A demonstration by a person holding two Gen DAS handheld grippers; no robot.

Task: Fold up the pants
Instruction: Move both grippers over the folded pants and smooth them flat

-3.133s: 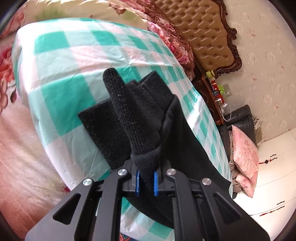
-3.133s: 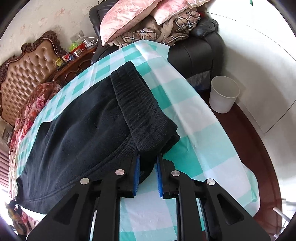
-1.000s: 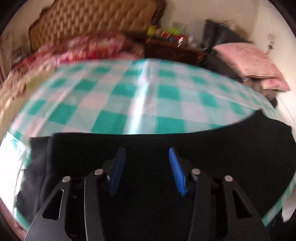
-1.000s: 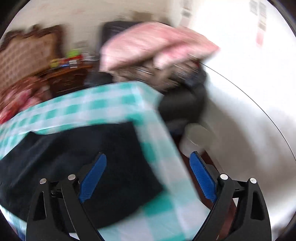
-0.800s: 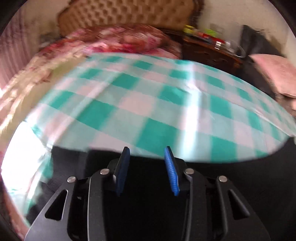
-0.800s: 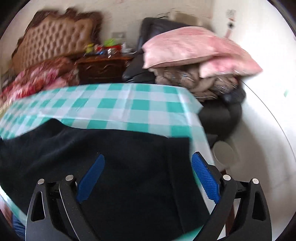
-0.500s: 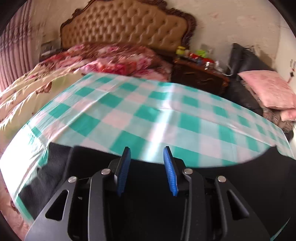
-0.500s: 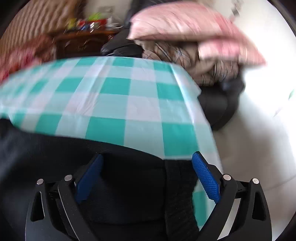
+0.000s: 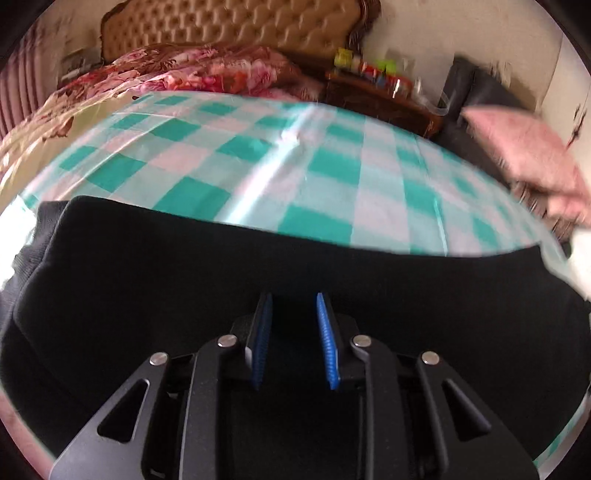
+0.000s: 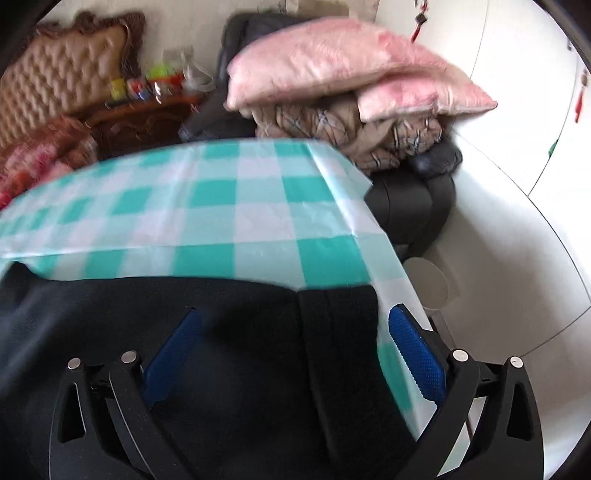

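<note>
Black pants [image 9: 184, 280] lie flat along the near edge of the table with the teal-and-white checked cloth [image 9: 295, 173]. My left gripper [image 9: 293, 306] is partly open and empty just above the black fabric, near its middle. In the right wrist view the pants [image 10: 221, 332] end in a ribbed waistband [image 10: 340, 332] near the table's right edge. My right gripper [image 10: 291, 332] is wide open and empty, with its jaws on either side of the waistband end.
A bed with a floral quilt [image 9: 184, 70] and tufted headboard [image 9: 229, 26] stands behind the table. A dark nightstand [image 9: 384, 99] holds small items. A black armchair [image 10: 406, 199] piled with pink pillows [image 10: 332, 70] sits right of the table. A white bin [image 10: 428, 288] stands on the floor.
Both grippers let go of the pants, which now lie flat. The left gripper has narrowed its jaws and dropped closer to the fabric. The right gripper has settled over the waistband end.
</note>
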